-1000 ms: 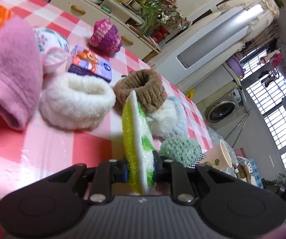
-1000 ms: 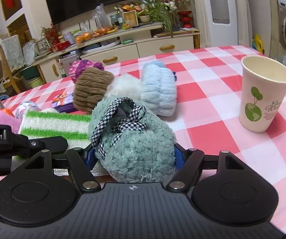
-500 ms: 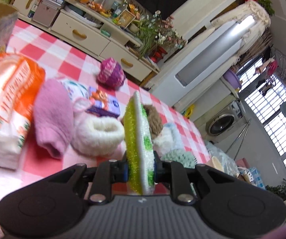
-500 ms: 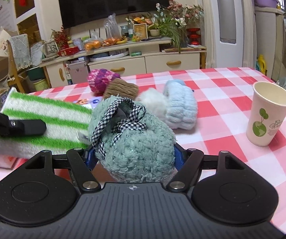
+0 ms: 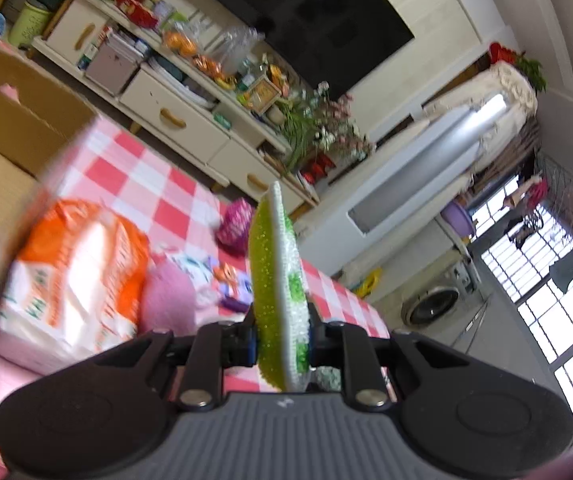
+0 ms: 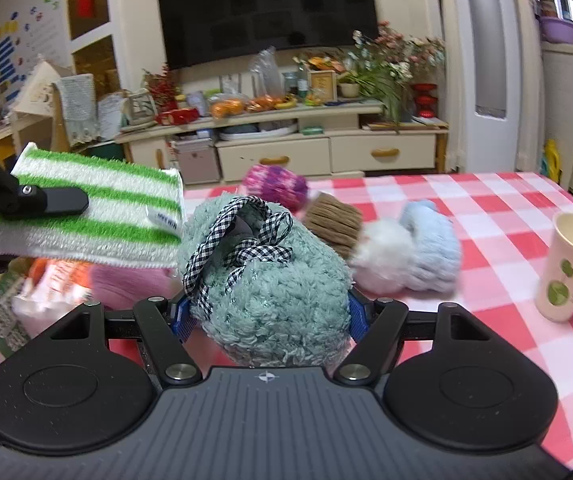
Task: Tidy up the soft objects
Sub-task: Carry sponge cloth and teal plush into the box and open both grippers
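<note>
My left gripper [image 5: 280, 344] is shut on a green and white striped scrub pad [image 5: 276, 280], held edge-on high above the table; the pad also shows flat in the right wrist view [image 6: 86, 216]. My right gripper [image 6: 266, 316] is shut on a fluffy teal pouch with a checked ribbon [image 6: 266, 276], lifted above the checked tablecloth [image 6: 486, 208]. On the table lie a pink woolly item [image 5: 166, 300], a magenta knit ball [image 6: 274, 184], a brown cuff [image 6: 334, 224], and white and light blue fluffy items [image 6: 410, 256].
A cardboard box [image 5: 14, 128] stands at the table's left end. An orange and white tissue pack [image 5: 74, 268] lies beside it. A paper cup [image 6: 570, 268] stands at the right. A TV cabinet [image 6: 286, 152] is behind the table.
Both grippers have risen with their loads. The left one swung left towards the cardboard box, which came into view. The right one lifted the teal pouch further above the table.
</note>
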Demonstrator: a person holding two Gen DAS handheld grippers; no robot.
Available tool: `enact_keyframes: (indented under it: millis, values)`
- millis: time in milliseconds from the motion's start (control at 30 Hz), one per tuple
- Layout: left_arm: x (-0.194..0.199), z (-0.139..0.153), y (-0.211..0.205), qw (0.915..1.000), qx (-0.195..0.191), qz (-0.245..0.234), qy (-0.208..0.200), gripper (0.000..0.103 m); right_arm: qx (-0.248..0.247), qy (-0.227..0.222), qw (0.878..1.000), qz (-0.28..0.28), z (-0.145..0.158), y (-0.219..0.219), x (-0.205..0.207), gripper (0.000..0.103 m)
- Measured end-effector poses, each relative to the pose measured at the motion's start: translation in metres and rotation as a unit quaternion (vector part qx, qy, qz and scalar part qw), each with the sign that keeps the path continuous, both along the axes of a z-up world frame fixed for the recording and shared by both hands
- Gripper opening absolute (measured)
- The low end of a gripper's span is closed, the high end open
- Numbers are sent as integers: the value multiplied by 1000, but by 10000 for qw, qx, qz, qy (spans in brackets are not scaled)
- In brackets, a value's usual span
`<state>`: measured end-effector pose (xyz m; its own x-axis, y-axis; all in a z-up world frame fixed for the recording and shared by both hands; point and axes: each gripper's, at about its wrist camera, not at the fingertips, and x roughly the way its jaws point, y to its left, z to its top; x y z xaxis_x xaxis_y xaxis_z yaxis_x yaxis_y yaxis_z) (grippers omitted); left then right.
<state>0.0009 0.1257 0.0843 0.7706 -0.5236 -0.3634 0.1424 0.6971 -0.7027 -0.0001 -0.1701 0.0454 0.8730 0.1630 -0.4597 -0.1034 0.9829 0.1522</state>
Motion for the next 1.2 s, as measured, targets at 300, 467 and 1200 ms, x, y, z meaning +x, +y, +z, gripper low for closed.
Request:
enact_keyframes:
  millis: [300, 467, 1200]
  values:
    - [-14, 22, 51, 9966, 273, 692, -350, 18, -71, -276, 9977, 618, 19, 43, 1, 88]
    - [-24, 32, 80, 9899, 668, 1150, -499, 18, 42, -445, 9928, 1115, 37, 72, 2, 88]
    - [-31, 13, 171, 9502, 1986, 2364, 419, 18, -299, -291, 9494, 3114, 52, 174, 0, 89]
